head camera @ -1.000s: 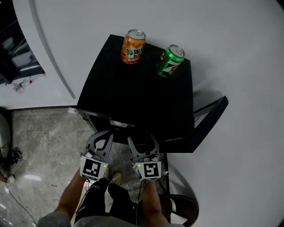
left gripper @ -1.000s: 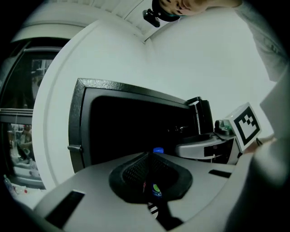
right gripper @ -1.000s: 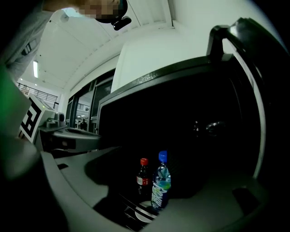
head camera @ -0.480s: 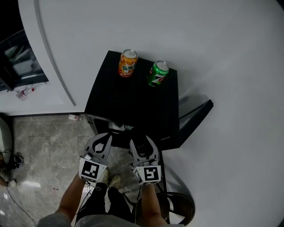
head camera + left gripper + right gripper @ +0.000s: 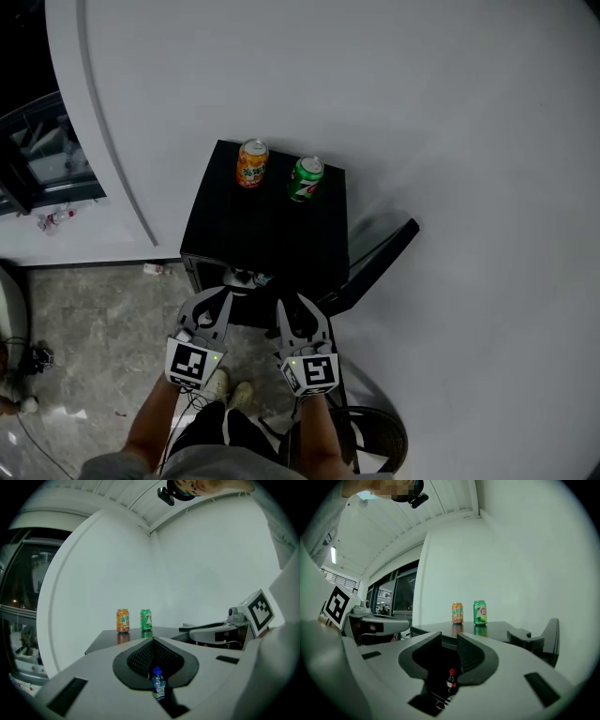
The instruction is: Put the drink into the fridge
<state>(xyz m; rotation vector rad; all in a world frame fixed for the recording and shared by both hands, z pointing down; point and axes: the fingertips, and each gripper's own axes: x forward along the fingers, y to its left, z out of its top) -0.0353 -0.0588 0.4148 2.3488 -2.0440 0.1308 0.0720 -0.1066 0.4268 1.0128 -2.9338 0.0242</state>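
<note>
Left tongs [image 5: 153,641], ribbed pads [image 5: 139,658] together, face the glossy black fridge [image 5: 103,638].

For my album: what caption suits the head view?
Orange can and green can stand atop a black fridge, door open.

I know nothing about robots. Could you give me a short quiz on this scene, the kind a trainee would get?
1. True or false: the orange can and the green can both stand on top of the black fridge.
2. The fridge door is: A) shut, B) swung open, C) taken off.
3. Fill in: the jaws of the ____ gripper are pressed together.

Key
1. True.
2. B.
3. Left. The left gripper is shut and empty. The right gripper has just been closing its jaws, but a gap remains and it grips nothing.
</note>
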